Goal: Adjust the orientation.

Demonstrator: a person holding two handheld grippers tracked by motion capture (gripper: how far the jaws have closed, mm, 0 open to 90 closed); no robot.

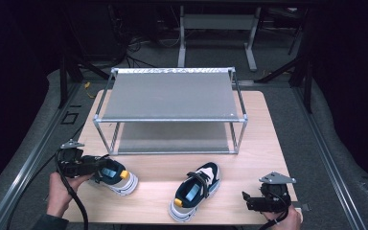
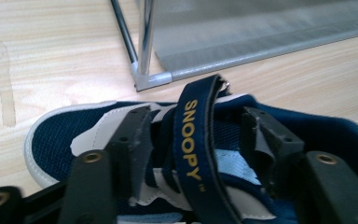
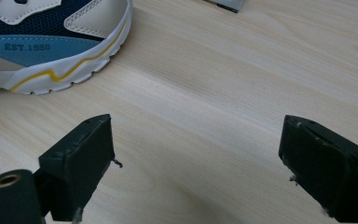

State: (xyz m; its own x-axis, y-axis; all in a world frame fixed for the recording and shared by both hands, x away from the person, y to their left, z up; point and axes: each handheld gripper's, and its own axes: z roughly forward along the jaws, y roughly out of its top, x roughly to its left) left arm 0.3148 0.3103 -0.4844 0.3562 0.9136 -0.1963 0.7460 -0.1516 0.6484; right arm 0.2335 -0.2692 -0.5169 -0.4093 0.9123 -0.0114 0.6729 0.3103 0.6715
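From above, the left hand-held gripper [image 1: 106, 168] sat on the left shoe [image 1: 116, 175], near-left on the worktop [image 1: 263, 139], likely bound for the rack [image 1: 172, 93]. In its own view, its jaws pinched the tongue and strap [image 2: 193, 140]. The right hand-held gripper [image 3: 196, 163] gaped empty.

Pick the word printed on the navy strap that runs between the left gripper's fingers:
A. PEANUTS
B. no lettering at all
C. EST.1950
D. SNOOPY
D: in the left gripper view the strap of the shoe carries yellow letters spelling SNOOPY, and it lies between the left gripper's two black fingers.
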